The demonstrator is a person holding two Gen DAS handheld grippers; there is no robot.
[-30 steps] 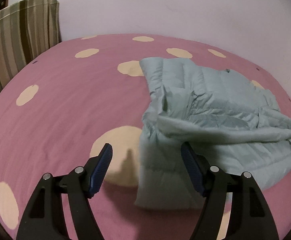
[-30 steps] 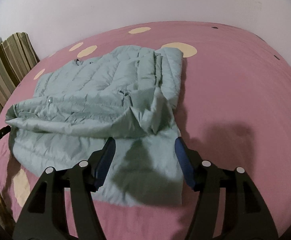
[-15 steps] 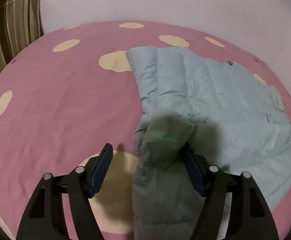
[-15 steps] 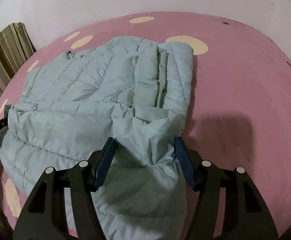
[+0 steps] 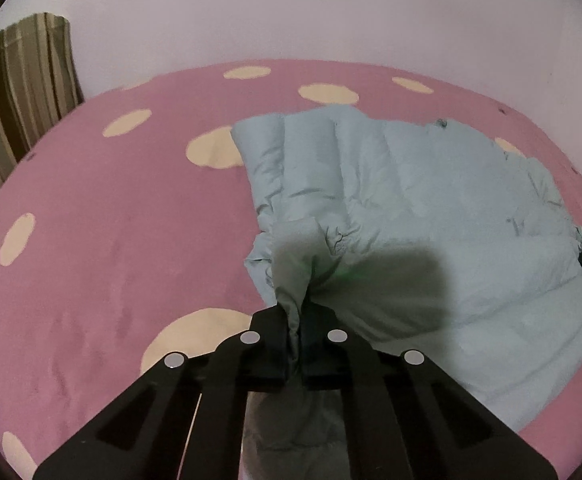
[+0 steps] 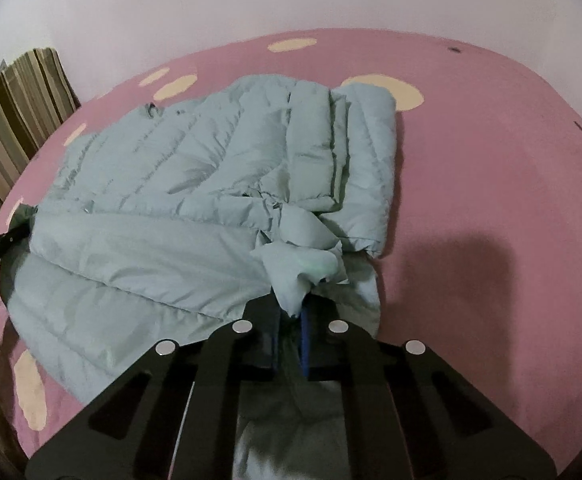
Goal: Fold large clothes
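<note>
One pale blue-green quilted puffer jacket [image 5: 403, 200] lies partly folded on the pink bedspread [image 5: 111, 220] with cream dots; landmark is the jacket. Left of it in both views: striped cushion [image 5: 19, 108] against the white wall [image 5: 291, 8]. Two grippers, both clenched on jacket fabric: left gripper [image 5: 300, 320] pinches a bunched fold at the jacket's near-left edge, right gripper [image 6: 291, 316] pinches a crumpled corner at its near-right edge. Left view alone shows the jacket's right rim and a dark tip, probably the other gripper, just beyond it. Right view alone shows one blue finger pad [image 6: 304, 340] and the stacked folded layers along the jacket's right side.
</note>
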